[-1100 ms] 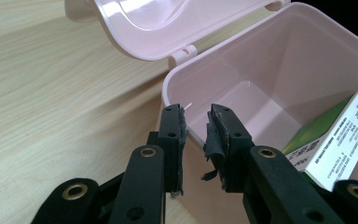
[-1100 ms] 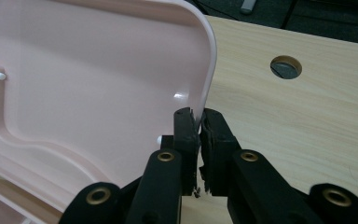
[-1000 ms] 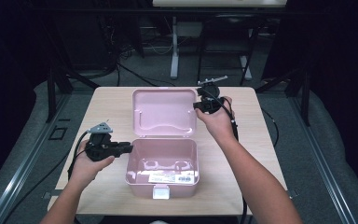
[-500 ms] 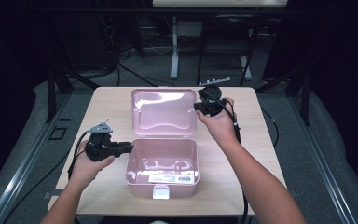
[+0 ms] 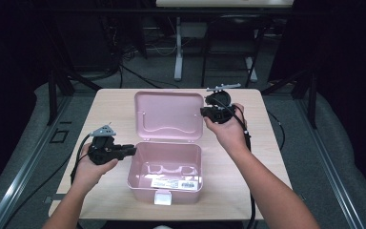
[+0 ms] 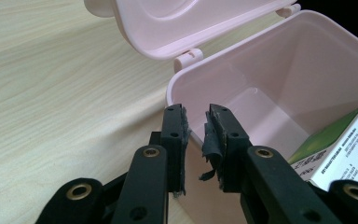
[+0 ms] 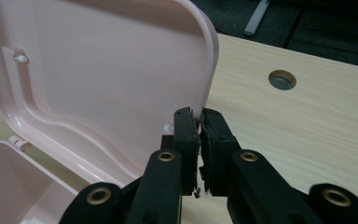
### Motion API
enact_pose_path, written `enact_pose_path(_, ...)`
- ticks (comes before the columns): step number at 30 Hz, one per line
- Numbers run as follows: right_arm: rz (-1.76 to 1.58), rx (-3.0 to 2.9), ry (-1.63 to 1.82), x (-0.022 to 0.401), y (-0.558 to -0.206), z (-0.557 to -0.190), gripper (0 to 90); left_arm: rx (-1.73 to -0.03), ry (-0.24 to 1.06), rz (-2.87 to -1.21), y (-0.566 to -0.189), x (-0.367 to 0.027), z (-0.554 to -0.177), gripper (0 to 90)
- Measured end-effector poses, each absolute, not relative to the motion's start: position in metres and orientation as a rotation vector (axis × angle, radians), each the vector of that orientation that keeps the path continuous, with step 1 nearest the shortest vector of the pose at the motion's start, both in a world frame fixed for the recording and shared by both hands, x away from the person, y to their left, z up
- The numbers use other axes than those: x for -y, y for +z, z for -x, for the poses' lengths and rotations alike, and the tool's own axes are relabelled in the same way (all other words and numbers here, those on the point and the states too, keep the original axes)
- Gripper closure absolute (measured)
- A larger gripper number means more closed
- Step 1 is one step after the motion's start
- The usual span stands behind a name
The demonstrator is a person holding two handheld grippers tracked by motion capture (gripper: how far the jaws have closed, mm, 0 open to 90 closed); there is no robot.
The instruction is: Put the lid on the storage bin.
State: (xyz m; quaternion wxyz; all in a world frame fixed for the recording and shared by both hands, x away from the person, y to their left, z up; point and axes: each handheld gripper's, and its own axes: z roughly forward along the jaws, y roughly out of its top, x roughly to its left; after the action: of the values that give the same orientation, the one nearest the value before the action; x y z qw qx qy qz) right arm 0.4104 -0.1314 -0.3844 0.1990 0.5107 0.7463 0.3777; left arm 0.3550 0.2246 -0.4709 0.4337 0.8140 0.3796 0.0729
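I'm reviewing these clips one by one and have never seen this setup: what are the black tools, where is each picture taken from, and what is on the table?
A person sits at a pale wooden table and holds a black two-jaw hand gripper in each hand. The wide picture comes from a camera above the table; the two close-ups come from cameras riding on each gripper, looking along its jaws.

On the table stands an open pink plastic box with its hinged pink lid raised. Inside lies a white and green printed carton.

The left gripper straddles the box's side wall, its jaws having just been closing on it. The right gripper is shut on the lid's edge.
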Motion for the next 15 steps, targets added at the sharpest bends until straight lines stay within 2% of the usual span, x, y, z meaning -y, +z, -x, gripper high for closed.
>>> enact_pose_path(15, -1.390, -2.072, 1.103, 0.1318, -0.3836, -0.4021, 86.0, -0.956, 0.182, -2.017, -0.4711, -0.2249, -0.3544, 76.5)
